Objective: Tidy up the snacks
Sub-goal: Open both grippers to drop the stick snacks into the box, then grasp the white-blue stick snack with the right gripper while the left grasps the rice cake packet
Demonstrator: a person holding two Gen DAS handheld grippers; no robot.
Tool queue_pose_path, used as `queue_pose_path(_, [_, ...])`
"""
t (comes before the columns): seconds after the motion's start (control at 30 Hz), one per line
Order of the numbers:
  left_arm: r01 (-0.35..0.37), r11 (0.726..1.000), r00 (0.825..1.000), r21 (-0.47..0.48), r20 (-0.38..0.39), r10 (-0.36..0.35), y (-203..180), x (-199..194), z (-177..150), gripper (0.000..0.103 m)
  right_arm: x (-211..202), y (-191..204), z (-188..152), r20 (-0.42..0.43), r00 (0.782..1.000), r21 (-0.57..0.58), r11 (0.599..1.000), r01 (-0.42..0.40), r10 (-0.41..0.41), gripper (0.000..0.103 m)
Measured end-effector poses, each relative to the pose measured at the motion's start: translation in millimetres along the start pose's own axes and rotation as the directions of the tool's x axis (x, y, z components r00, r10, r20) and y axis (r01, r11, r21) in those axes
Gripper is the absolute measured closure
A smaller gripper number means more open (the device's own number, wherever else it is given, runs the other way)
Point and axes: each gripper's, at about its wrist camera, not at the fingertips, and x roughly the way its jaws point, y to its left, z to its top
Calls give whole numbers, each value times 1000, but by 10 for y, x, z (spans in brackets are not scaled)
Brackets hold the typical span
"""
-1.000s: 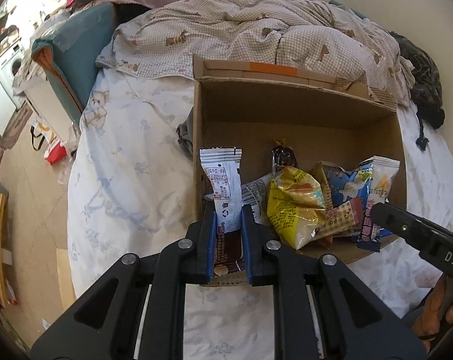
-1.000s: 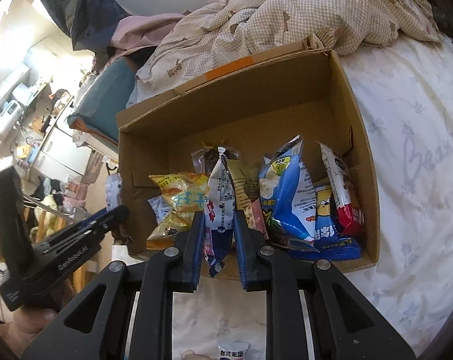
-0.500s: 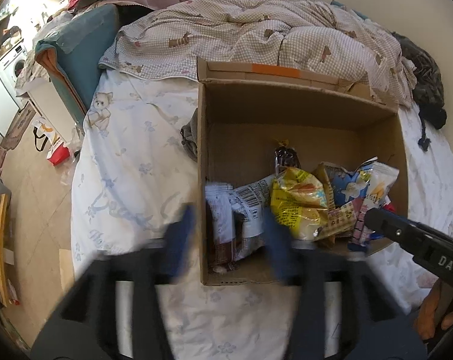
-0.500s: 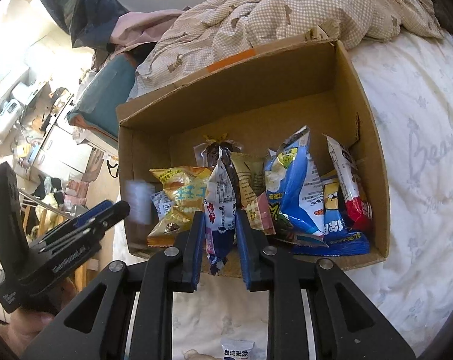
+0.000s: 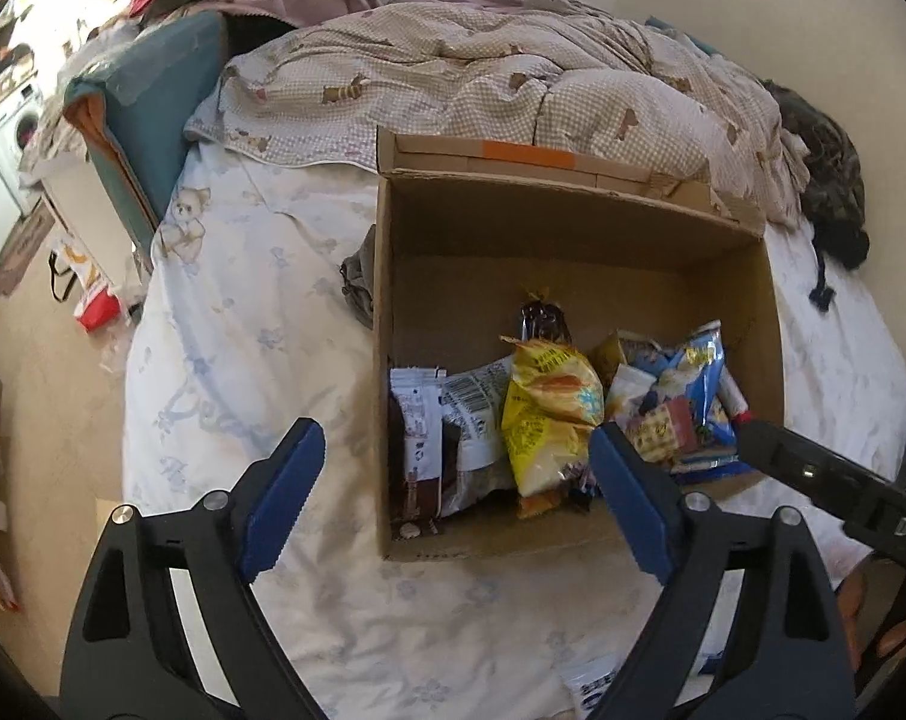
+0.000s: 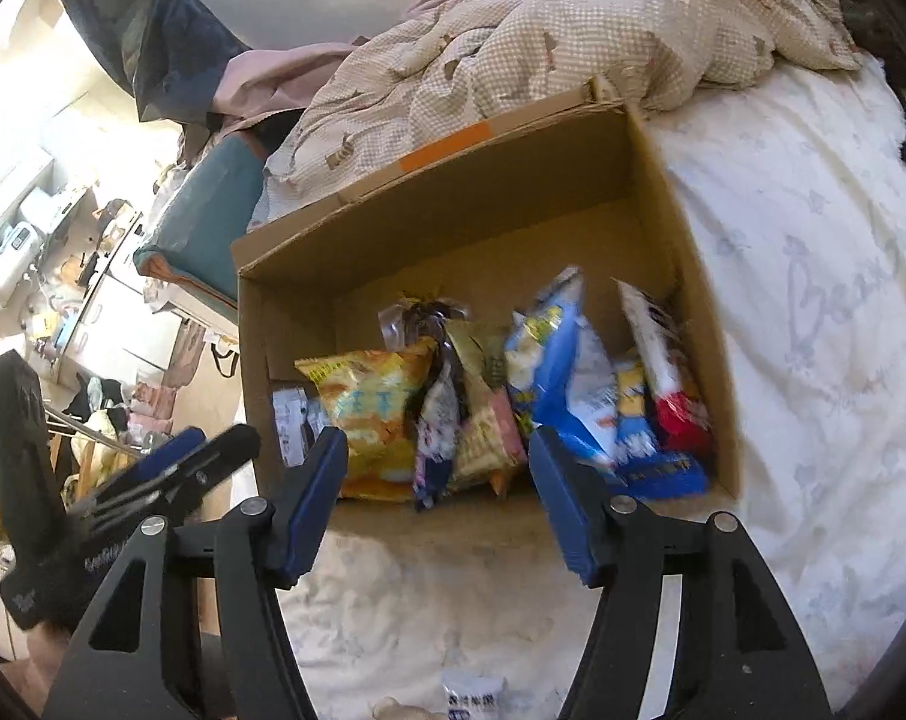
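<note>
A cardboard box point(image 5: 387, 300) point(image 6: 681, 276) lies on the bed with snack packets standing along its near side. The white and brown packet point(image 5: 420, 444) stands at the box's left wall. A yellow packet point(image 5: 546, 414) point(image 6: 372, 414), a dark narrow packet point(image 6: 438, 438) and blue packets point(image 5: 693, 384) point(image 6: 567, 384) stand beside it. My left gripper point(image 5: 456, 492) is open and empty just in front of the box. My right gripper point(image 6: 438, 495) is open and empty at the box's near edge, with the dark narrow packet standing free between its fingers.
A checked duvet point(image 5: 513, 90) is heaped behind the box. The bed's left edge drops to the floor point(image 5: 33, 360). A white packet point(image 6: 474, 696) point(image 5: 591, 684) lies on the sheet near me. A dark cloth point(image 5: 831, 192) lies at the far right.
Both grippers opened. The left let go of the white and brown packet in the box's left corner; the right let go of the dark narrow packet among the others. Both pulled back slightly.
</note>
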Motion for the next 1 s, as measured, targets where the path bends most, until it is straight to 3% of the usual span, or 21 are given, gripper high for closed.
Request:
queue_pose_path(0.17, [49,999,997,-19,-66,-50,101,-54,-124,14,-246,-148,-324,-16,999,34,998,48,-48,32])
queue_pose_path(0.3, [33,999,998,-31,-55,-35,145,-206,-209,8,-287,-274,-585,-89,992,91,991,98,-90,30])
queue_pose_path(0.37, [41,999,998,-28,-50,-43,147,-278,-277,7,-307,-319,-664,-109,987,111,986,128,-116,19])
queue_pose_path(0.5, [56,998,995,-35,-80,-59,145,-378,-563,7,-325,-419,-836,-183,976,184,971,149,-115,11])
queue_pose_path(0.6, [78,995,985,-63,-152,-87,120,-343,-796,7,-296,-593,-1095,-280,947,232,947,224,-156,9])
queue_pose_path(0.7, [96,994,977,-55,-188,-104,16,-313,-918,7,-231,-698,-1160,-312,922,205,931,303,-231,9])
queue_pose_path(0.77, [101,994,977,-44,-182,-107,-43,-336,-922,7,-140,-758,-1168,-340,901,190,918,348,-271,9])
queue_pose_path(0.9, [81,996,987,-39,-139,-85,-68,-409,-884,7,115,-855,-1325,-452,869,249,906,342,-204,9])
queue_pose_path(1.0, [62,997,988,-54,-137,-69,-5,-391,-859,7,232,-776,-1399,-464,852,218,901,376,-243,9])
